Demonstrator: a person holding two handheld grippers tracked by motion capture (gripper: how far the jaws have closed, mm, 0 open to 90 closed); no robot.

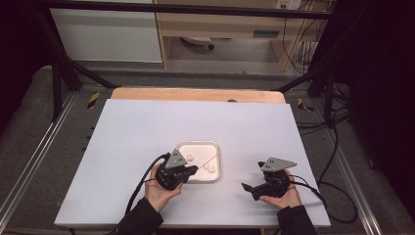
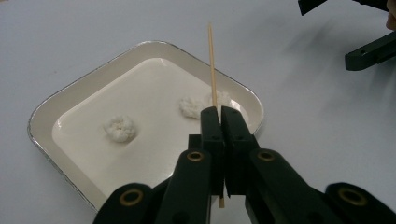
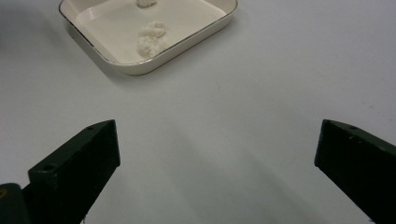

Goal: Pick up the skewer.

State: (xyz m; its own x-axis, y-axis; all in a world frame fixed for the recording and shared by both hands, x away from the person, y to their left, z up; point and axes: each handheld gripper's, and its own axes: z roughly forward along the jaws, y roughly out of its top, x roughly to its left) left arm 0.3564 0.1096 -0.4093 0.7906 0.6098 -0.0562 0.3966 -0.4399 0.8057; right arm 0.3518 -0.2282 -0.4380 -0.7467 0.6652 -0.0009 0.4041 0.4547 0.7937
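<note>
Clamped between the pressed-together jaws of the left gripper [image 2: 220, 122] is a thin wooden skewer [image 2: 212, 70], which rises from the jaw tips and slants out over the far rim of a shallow white tray [image 2: 70, 100]; its lower end pokes out beneath the jaws. In the high view the left gripper [image 1: 192, 170] sits at the tray's near-left edge with the skewer [image 1: 208, 159] running across the tray [image 1: 215, 146]. Three small white fluffy lumps lie inside: one [image 2: 120, 129] alone toward the left of the left gripper view, and two [image 2: 190, 107] close together just beyond the jaw tips, near the skewer. The right gripper [image 1: 254, 183] rests in the person's right hand [image 1: 284, 197], well apart from the tray, with its jaws spread wide and nothing between them; in the right gripper view the tray [image 3: 154, 65] lies ahead across bare tabletop. No brand, label or readable writing can be made out on the grippers, the tray or the furniture. The work surface is a pale, matte white board [image 1: 147, 127] laid on a wooden table whose edge [image 1: 195, 94] shows at the far side. Around it stand black frame bars, a grey floor with yellow-and-black tape marks, loose cables at the right, and light-coloured cabinets behind.
</note>
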